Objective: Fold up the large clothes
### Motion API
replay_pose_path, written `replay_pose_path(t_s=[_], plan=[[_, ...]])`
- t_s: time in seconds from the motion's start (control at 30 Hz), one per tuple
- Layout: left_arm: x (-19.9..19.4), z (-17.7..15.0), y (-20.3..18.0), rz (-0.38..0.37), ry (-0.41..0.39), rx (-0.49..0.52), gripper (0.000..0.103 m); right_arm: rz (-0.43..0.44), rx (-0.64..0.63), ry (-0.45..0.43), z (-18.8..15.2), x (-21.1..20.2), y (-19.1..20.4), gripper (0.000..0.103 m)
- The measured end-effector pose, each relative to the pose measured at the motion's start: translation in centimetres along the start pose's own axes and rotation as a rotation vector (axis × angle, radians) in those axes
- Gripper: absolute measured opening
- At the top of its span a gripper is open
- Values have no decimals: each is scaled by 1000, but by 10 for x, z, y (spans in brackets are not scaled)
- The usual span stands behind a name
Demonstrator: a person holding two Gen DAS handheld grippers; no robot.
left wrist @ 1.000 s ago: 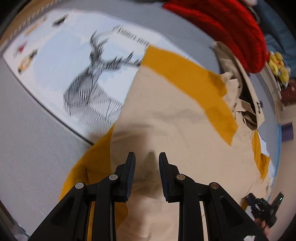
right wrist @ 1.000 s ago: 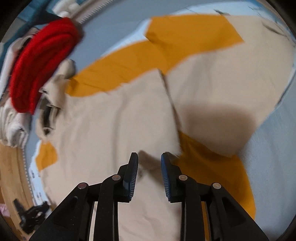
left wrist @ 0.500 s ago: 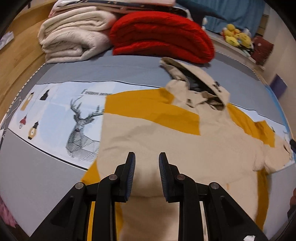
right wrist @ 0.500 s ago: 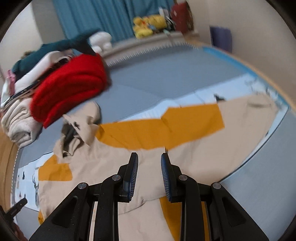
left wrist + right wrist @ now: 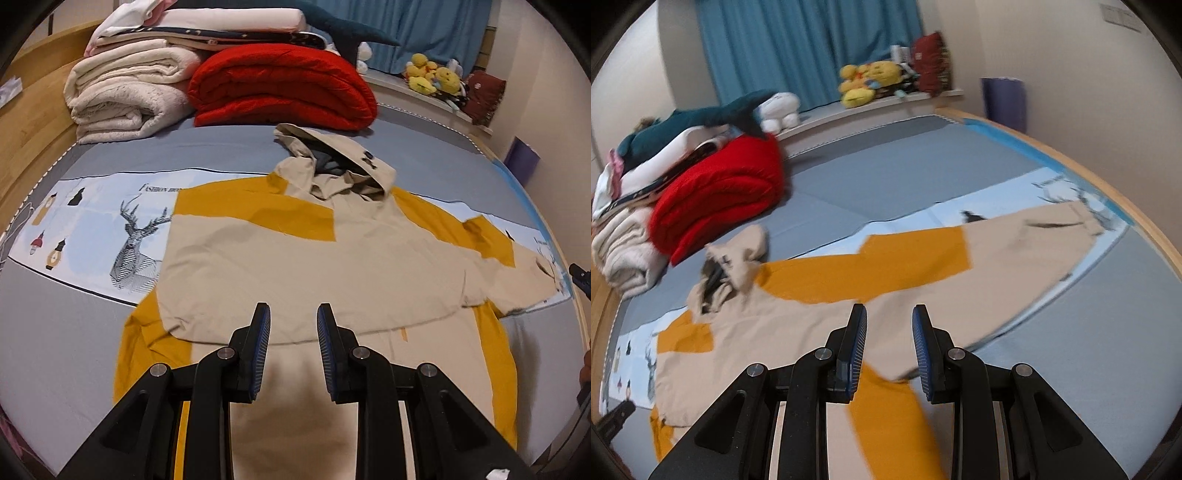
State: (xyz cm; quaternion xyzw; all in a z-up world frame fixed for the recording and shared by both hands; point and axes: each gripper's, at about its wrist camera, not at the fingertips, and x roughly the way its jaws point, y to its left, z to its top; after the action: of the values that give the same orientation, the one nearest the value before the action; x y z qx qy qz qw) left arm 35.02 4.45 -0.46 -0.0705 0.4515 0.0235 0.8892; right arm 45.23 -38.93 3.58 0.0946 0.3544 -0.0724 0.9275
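Our left gripper [image 5: 291,328] and right gripper [image 5: 889,330] hover with jaws narrowly parted, holding nothing. Beneath them the large beige-and-mustard cotton hoodie [image 5: 314,266] lies flat on the grey bed sheet [image 5: 66,332], one sleeve already folded across the chest. We judge the other sleeve and body folds remain.

One beige-and-mustard hoodie [image 5: 295,266] lay on one bed [image 5: 229,151], alongside one red quilt [image 5: 284,86], one cream blanket [image 5: 125,99], one teal plush shark [image 5: 701,118] and two grippers.
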Motion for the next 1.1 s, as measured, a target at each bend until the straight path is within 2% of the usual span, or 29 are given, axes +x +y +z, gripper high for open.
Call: replay_pose_path(t_s=[0.17,0.33,0.43,0.6,0.83,1.1], plan=[[10,-17,-19,-6,9,45,23,-66,47,8,-1,7,-65,27],[26,-20,-35,-18,6,96,23,-118,134,12,4,18,-130,27],[38,-15,-37,-34,16,99,23,-135,215,7,9,31,-167,27],[58,-1,-32,-33,24,93,23,-140,390,47,14,69,-223,27],[89,4,-33,-36,77,83,23,-133,507,106,11,123,-251,27],[110,10,-39,-35,95,83,23,-132,614,148,6,171,-289,27]])
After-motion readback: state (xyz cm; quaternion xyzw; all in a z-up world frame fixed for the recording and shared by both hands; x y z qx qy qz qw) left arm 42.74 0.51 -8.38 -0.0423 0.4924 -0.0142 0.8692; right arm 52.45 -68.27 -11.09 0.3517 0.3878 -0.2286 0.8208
